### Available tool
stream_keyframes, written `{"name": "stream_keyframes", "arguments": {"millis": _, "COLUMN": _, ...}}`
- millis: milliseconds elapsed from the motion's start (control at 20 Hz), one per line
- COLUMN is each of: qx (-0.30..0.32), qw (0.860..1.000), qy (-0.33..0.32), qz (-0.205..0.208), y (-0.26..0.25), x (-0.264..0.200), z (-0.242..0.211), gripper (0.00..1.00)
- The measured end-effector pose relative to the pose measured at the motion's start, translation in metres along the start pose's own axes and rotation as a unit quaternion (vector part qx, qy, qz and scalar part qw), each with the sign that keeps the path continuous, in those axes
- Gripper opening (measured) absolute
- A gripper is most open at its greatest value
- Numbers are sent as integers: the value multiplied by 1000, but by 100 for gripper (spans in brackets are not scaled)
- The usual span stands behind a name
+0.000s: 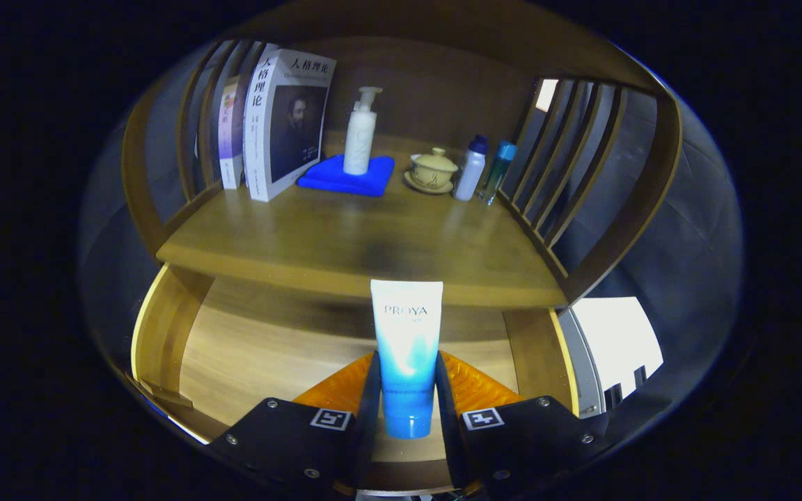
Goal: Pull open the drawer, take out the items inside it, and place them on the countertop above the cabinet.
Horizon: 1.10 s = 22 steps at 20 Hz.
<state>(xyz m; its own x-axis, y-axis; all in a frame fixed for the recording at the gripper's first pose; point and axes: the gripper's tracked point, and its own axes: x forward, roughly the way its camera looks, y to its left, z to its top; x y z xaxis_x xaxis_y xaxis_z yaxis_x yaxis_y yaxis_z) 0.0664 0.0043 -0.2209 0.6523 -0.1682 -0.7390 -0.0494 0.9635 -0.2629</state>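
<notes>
1. Drawer (164,334) – pulled open below the countertop; pale wood floor and left wall show beneath and beside the fingers.
2. Countertop (345,243) – wooden shelf above the drawer, slatted rails on both sides.
3. Far left on the countertop: two books (282,125) standing upright, leaning against the left slats – a thin one behind, a thick white one in front.
4. Just right of the books: folded blue cloth (345,177) lying flat, with a white pump bottle (360,132) upright on top of it.
5. Centre, near the camera: gripper (406,390) clamped on a tube (406,348) – white-to-blue cosmetic tube, cap end down, flat end up. Both fingers press on its sides. Tube is held over the open drawer, its top reaching the countertop's front edge.
6. Right of the cloth: lidded cup on a saucer (433,170), beige, well back on the countertop.
7. Just beside the cup: white bottle with dark cap (472,168), then a clear bottle with teal cap (497,172) – the pair stand close together near the right slats.
</notes>
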Motion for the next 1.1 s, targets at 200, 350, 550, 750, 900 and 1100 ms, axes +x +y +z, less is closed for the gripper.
{"name": "stream_keyframes", "arguments": {"millis": 200, "qx": 10, "qw": 999, "qy": -30, "qz": 1, "y": -6, "x": 13, "z": 36, "gripper": 44}}
{"name": "stream_keyframes", "arguments": {"millis": 350, "qx": 8, "qw": 999, "qy": -51, "qz": 10, "y": -8, "x": 25, "z": 54, "gripper": 44}}
{"name": "stream_keyframes", "arguments": {"millis": 550, "qx": -2, "qw": 997, "qy": -71, "qz": 24, "y": -2, "x": 50, "z": 75, "gripper": 44}}
{"name": "stream_keyframes", "arguments": {"millis": 750, "qx": -19, "qw": 994, "qy": -96, "qz": 41, "y": 7, "x": 76, "z": 97, "gripper": 44}}
{"name": "stream_keyframes", "arguments": {"millis": 900, "qx": -4, "qw": 992, "qy": -101, "qz": 72, "y": 24, "x": 93, "z": 106, "gripper": 44}}
{"name": "stream_keyframes", "arguments": {"millis": 1100, "qx": 24, "qw": 988, "qy": -109, "qz": 104, "y": 44, "x": 109, "z": 115, "gripper": 45}}
